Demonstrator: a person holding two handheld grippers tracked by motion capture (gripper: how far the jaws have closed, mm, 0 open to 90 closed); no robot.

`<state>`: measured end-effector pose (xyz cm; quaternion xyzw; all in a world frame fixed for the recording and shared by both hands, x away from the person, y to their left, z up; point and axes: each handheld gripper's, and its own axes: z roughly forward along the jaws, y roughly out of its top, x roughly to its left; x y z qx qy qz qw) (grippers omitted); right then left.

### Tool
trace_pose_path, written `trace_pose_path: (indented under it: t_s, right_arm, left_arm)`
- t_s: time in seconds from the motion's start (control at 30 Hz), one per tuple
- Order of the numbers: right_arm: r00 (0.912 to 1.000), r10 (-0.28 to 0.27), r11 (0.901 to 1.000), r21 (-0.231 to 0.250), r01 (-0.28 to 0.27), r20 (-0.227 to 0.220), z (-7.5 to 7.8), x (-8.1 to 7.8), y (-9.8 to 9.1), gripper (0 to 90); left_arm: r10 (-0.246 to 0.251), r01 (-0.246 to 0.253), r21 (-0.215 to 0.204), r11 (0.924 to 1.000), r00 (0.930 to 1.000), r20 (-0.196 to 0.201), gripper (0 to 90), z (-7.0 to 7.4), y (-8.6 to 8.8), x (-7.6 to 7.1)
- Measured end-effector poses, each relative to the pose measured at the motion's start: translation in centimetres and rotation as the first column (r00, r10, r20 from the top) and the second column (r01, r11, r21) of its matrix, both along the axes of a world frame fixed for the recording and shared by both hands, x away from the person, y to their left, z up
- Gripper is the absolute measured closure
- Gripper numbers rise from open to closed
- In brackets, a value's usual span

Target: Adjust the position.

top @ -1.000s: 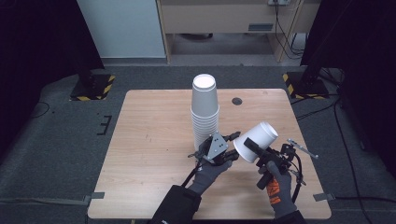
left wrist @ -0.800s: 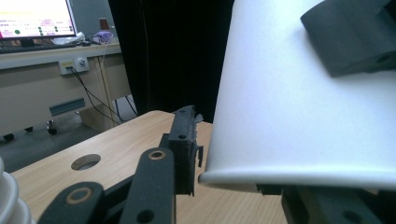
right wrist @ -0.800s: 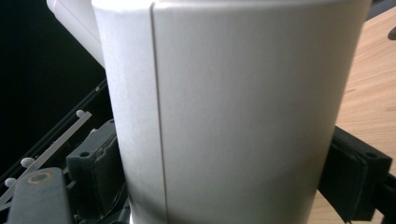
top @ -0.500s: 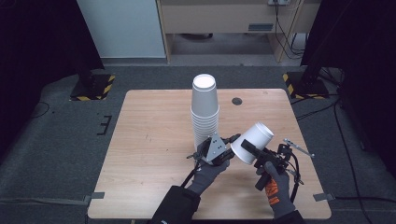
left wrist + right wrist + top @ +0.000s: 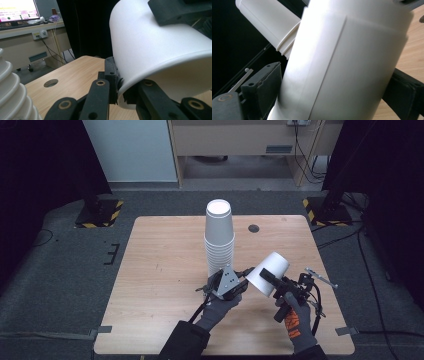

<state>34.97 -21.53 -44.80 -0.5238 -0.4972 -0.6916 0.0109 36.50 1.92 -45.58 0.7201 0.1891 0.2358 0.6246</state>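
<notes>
A plain white paper cup (image 5: 270,273) hangs tilted above the worktop (image 5: 160,270), just right of the tall cup stack (image 5: 219,240). The right claw (image 5: 270,279) is clamped around its body; the left claw (image 5: 244,279) pinches its rim. It looks like a handover: one claw must release next.

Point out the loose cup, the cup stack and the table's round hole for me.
loose cup (image 5: 270,272), high view, on its side wall.
cup stack (image 5: 219,237), high view, on the top cup's wall.
round hole (image 5: 51,83), left gripper view, at the hole's centre.
</notes>
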Motion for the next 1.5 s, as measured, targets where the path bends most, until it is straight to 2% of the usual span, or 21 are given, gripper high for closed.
trace_pose_path:
  t_s: [0.4, 0.67, 0.77, 0.83, 0.9, 0.97, 1.3, 1.5]
  right_arm:
    - [0.9999, 0.013, 0.9998, 0.016, -0.013, 0.008, 0.1, 0.2, -0.3, 3.8]
    - [0.9997, 0.012, 0.9999, -0.002, -0.012, 0.020, 0.2, 0.3, -0.3, 1.0]
    - [0.9996, -0.009, 1.0000, -0.003, 0.009, 0.025, 0.2, 0.4, -0.5, 0.6]
    - [0.9997, -0.004, 1.0000, 0.003, 0.004, 0.026, 0.1, 0.4, -0.7, 1.0]
    - [0.9986, -0.045, 0.9990, -0.004, 0.045, 0.029, 0.0, 0.4, -1.0, 5.0]
    - [0.9957, -0.086, 0.9960, -0.022, 0.087, 0.036, -0.1, 0.4, -1.5, 5.8]
    - [0.9807, -0.188, 0.9788, -0.072, 0.191, 0.055, -0.1, 0.6, -3.7, 7.2]
    - [0.9653, -0.246, 0.9545, -0.152, 0.257, 0.088, -0.3, 0.7, -4.8, 7.9]
  left_arm:
    - [-0.009, 0.009, -0.018, 0.9998, 0.9996, -0.026, 83.9, 0.5, 0.6, -0.6]
    - [-0.014, 0.013, -0.019, 0.9997, 0.9992, -0.038, 84.1, 0.7, 0.9, -0.9]
    - [-0.018, 0.018, -0.016, 0.9997, 0.9990, -0.040, 84.5, 0.7, 1.0, -1.1]
    - [-0.021, 0.020, -0.013, 0.9997, 0.9988, -0.044, 84.7, 0.7, 1.1, -1.2]
    - [-0.026, 0.025, -0.011, 0.9996, 0.9983, -0.052, 85.4, 0.7, 1.2, -1.3]
    - [-0.029, 0.028, -0.010, 0.9996, 0.9981, -0.054, 85.5, 0.7, 1.5, -1.4]
    - [-0.024, 0.024, -0.002, 0.9997, 0.9975, -0.067, 85.6, 1.5, 3.0, -1.8]
    - [-0.009, 0.009, -0.005, 0.9999, 0.9973, -0.073, 85.6, 2.1, 4.5, -2.1]
